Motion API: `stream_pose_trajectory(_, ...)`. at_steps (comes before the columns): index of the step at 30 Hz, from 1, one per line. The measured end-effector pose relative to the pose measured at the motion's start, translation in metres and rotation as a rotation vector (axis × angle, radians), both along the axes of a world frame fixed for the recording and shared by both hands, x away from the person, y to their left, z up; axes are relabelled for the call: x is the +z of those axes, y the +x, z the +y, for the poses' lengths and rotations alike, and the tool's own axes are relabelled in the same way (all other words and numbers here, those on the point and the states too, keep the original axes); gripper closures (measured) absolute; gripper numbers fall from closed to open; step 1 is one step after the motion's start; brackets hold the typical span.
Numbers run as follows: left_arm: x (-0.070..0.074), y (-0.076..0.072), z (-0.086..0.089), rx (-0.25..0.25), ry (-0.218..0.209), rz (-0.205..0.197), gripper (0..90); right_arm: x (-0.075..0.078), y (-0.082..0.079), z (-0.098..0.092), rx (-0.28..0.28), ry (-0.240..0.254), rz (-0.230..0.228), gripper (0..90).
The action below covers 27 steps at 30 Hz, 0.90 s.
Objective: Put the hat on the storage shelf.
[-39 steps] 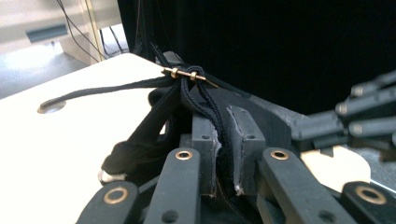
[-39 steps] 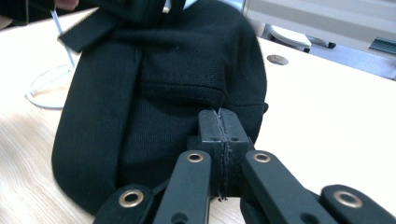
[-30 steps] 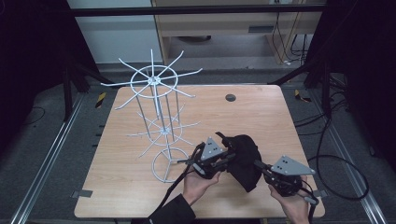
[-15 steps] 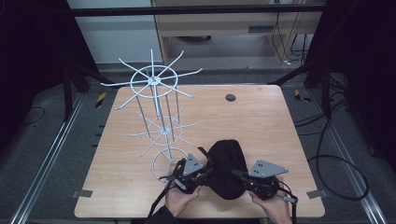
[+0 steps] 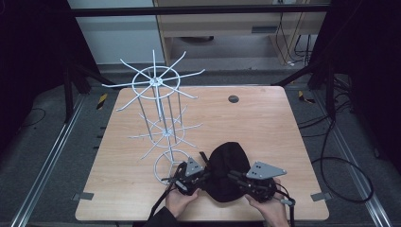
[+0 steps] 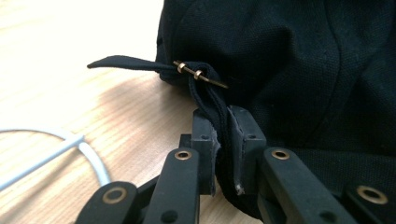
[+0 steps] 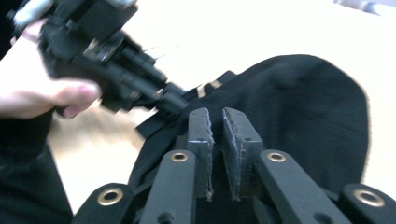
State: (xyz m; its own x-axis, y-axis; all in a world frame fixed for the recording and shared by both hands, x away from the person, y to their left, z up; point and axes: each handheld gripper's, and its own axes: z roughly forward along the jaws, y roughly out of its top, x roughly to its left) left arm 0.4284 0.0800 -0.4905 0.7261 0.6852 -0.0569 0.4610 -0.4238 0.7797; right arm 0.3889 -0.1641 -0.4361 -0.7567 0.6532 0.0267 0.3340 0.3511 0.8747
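Two grippers flank black cap (image 5: 228, 170) at near edge of wooden table (image 5: 265, 123). White wire rack (image 5: 158, 118) stands far-left of cap, its ring base (image 5: 168, 163) just left of cap. Left gripper (image 5: 201, 177) at cap's left side; in left gripper view jaws clamp cap's black strap (image 6: 219, 116) below brass buckle (image 6: 198, 74). Right gripper (image 5: 236, 178) at cap's right side, jaws narrow, a slim gap between pads, over cap fabric (image 7: 299, 112); whether fabric is pinched, cannot tell. Small dark disc (image 5: 233, 99) far beyond cap.

Black cap (image 5: 229, 171) lies at table's near edge.
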Motion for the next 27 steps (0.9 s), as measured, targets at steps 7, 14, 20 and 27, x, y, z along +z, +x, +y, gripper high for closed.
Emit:
stream_pose_trajectory(7,0.004,-0.006,0.003,-0.012,0.035,-0.035,67.9,-0.002,0.003,-0.007,-0.078,-0.016,0.004,71.7)
stream_pose_trajectory(14,0.015,-0.016,0.009,-0.003,0.043,-0.113,53.3,-0.001,0.004,-0.009,-0.121,-0.003,-0.014,61.0)
stream_pose_trajectory(20,0.029,-0.023,0.015,-0.032,0.070,-0.141,45.7,0.004,0.005,-0.006,-0.146,0.001,-0.001,52.1)
stream_pose_trajectory(27,0.036,-0.036,0.036,-0.053,0.086,-0.150,41.5,-0.001,0.011,0.007,-0.145,-0.013,0.035,45.2)
